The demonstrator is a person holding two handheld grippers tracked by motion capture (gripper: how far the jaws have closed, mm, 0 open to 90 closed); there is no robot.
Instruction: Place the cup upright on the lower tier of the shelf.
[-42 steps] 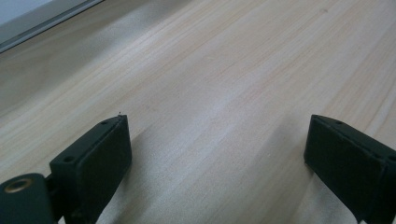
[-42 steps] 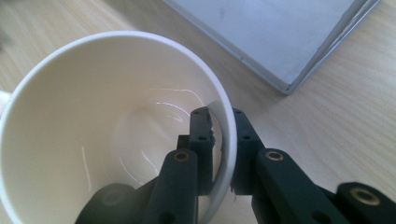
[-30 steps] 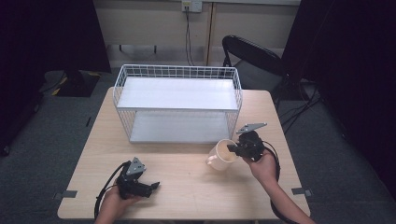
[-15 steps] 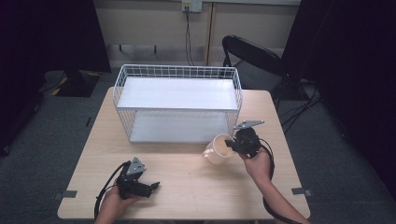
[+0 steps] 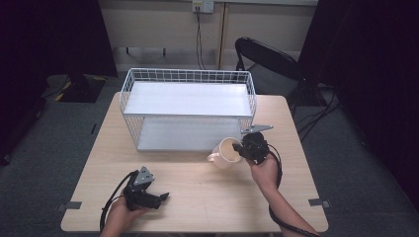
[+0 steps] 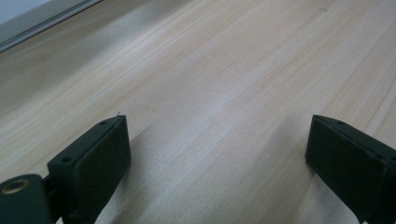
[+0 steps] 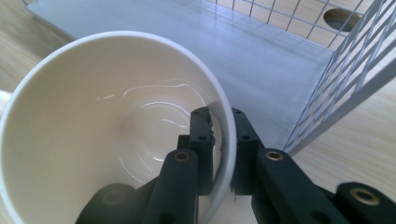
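Right gripper point(image 5: 241, 148) is clamped on the rim of a cream mug point(image 5: 226, 152), one jaw inside the cup and one outside, seen close in the right gripper view point(image 7: 219, 135). The mug point(image 7: 107, 130) is tipped, mouth facing up and toward the camera in the high view, handle on its left side. It sits just in front of the white wire rack point(image 5: 188, 79), near the right end of the lower shelf point(image 7: 224, 51). Whether the mug touches the table point(image 5: 207, 197) I cannot tell. Left gripper point(image 5: 160, 197) rests low near the front left of the table, well apart from the mug, jaws spread wide with nothing between them; the left gripper view point(image 6: 217, 140) has bare wood under it.
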